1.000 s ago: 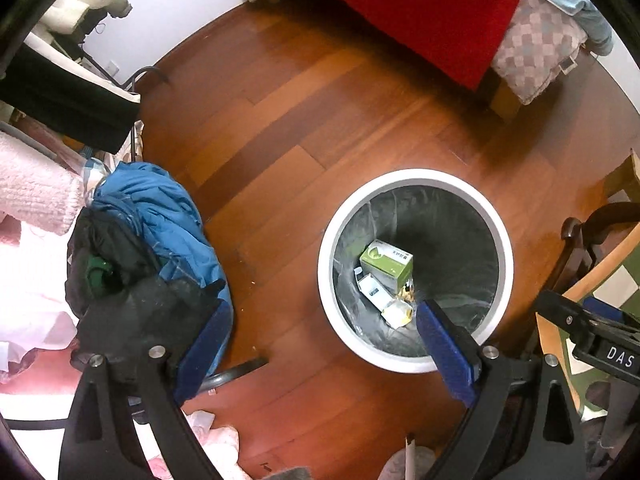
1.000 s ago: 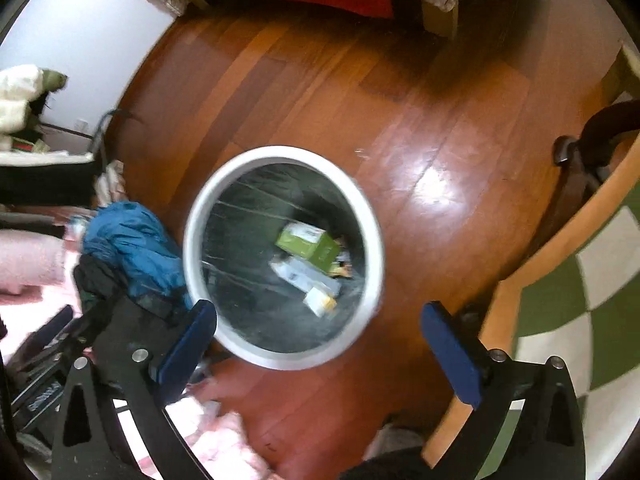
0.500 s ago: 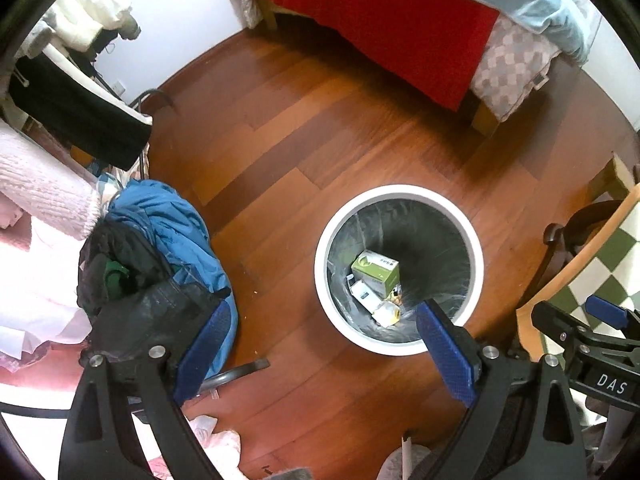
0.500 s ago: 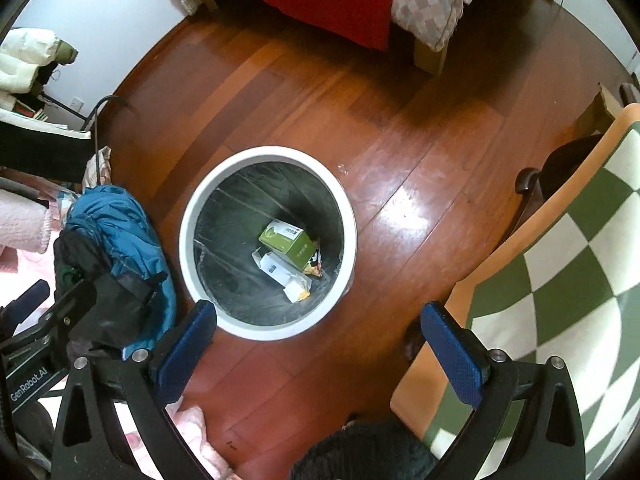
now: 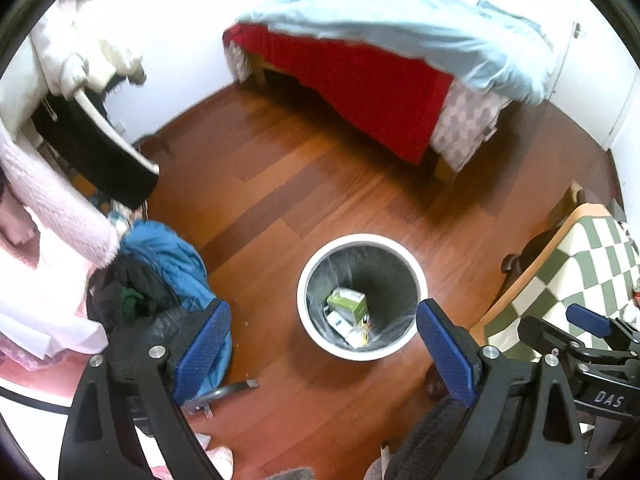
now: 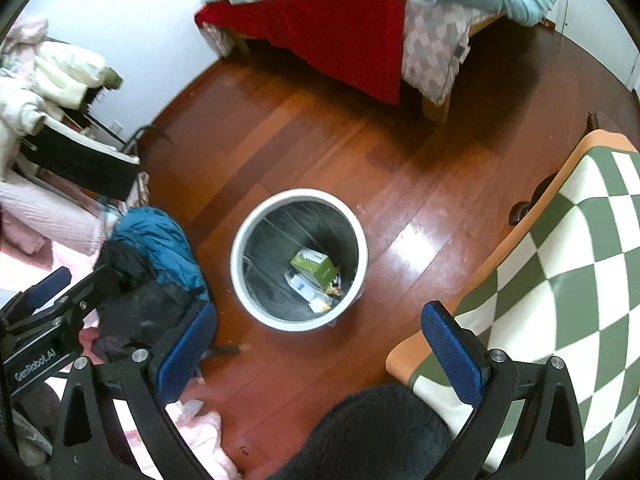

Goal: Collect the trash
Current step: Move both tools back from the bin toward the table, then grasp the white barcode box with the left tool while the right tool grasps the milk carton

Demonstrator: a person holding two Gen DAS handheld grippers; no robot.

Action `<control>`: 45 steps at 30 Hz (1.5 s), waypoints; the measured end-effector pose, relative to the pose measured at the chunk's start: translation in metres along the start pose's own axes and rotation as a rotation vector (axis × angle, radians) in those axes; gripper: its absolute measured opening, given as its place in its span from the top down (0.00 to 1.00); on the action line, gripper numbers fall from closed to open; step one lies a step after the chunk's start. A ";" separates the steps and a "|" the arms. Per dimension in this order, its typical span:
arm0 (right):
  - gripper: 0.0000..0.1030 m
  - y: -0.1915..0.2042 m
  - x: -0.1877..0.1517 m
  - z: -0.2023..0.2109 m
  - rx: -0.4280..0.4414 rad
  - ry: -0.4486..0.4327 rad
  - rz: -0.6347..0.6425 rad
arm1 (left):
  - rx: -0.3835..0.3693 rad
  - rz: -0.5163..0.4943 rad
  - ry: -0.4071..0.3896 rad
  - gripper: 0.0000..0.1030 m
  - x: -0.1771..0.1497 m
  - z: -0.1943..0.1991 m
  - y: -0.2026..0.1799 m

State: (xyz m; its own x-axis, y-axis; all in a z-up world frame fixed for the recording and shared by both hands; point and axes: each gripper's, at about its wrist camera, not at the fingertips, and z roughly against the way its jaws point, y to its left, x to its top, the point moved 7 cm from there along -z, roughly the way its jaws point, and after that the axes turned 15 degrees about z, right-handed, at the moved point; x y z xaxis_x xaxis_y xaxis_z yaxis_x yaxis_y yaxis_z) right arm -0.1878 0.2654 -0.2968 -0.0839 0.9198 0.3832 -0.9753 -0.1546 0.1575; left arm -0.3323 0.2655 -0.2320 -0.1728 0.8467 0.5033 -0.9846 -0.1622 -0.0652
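Note:
A white round trash bin (image 5: 362,239) with a dark liner stands on the wooden floor. In it lie a green box (image 5: 347,300) and some white packaging (image 5: 340,326). My left gripper (image 5: 321,310) hangs high above the bin, open, with nothing between its blue pads. In the right wrist view the same bin (image 6: 299,196) holds the green box (image 6: 314,266). My right gripper (image 6: 319,308) is also open and empty, well above it. Each gripper shows at the edge of the other's view.
A bed with a red cover (image 5: 360,80) and a light blue blanket fills the far side. A heap of blue and black clothes (image 5: 168,256) lies left of the bin. A green-and-white checked chair (image 6: 560,260) stands to the right. Pink cloth (image 6: 200,432) lies near the bottom.
Both grippers have risen away from the bin, which now looks smaller and farther below. More of the bed and the checked chair has come into view. Both stay open.

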 end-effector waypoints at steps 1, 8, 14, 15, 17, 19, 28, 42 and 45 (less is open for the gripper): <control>0.00 0.000 -0.001 0.009 0.001 -0.014 -0.003 | -0.007 -0.009 -0.016 0.08 0.001 0.012 -0.005; 0.00 -0.019 -0.015 0.091 0.067 -0.151 -0.122 | -0.075 -0.111 -0.082 0.08 -0.004 0.053 -0.063; 0.00 -0.094 -0.066 0.146 0.033 -0.219 -0.318 | -0.156 -0.253 0.007 0.08 -0.061 0.026 -0.174; 0.00 -0.118 -0.082 0.155 0.009 -0.223 -0.368 | -0.168 -0.271 0.029 0.05 -0.071 0.022 -0.189; 0.00 -0.162 -0.115 0.170 -0.044 -0.219 -0.453 | -0.217 -0.336 0.090 0.00 -0.105 0.011 -0.245; 0.00 -0.205 -0.152 0.183 -0.108 -0.207 -0.535 | -0.257 -0.402 0.141 0.00 -0.136 0.006 -0.301; 0.00 -0.431 -0.333 0.269 -0.454 -0.118 -0.871 | -0.320 -0.677 0.238 0.00 -0.249 0.015 -0.503; 0.00 -0.601 -0.390 0.276 -0.539 0.048 -0.844 | -0.267 -0.786 0.282 0.00 -0.293 -0.005 -0.588; 0.20 -0.615 -0.389 0.263 -0.490 0.034 -0.838 | -0.281 -0.840 0.246 0.00 -0.294 0.001 -0.591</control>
State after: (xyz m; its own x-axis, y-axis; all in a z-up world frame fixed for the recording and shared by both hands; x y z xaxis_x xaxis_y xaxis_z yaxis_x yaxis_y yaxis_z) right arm 0.4982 -0.0922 -0.3032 0.6782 0.6745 0.2917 -0.6979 0.7155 -0.0319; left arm 0.3000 0.1121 -0.3409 0.6332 0.7198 0.2846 -0.7538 0.6569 0.0156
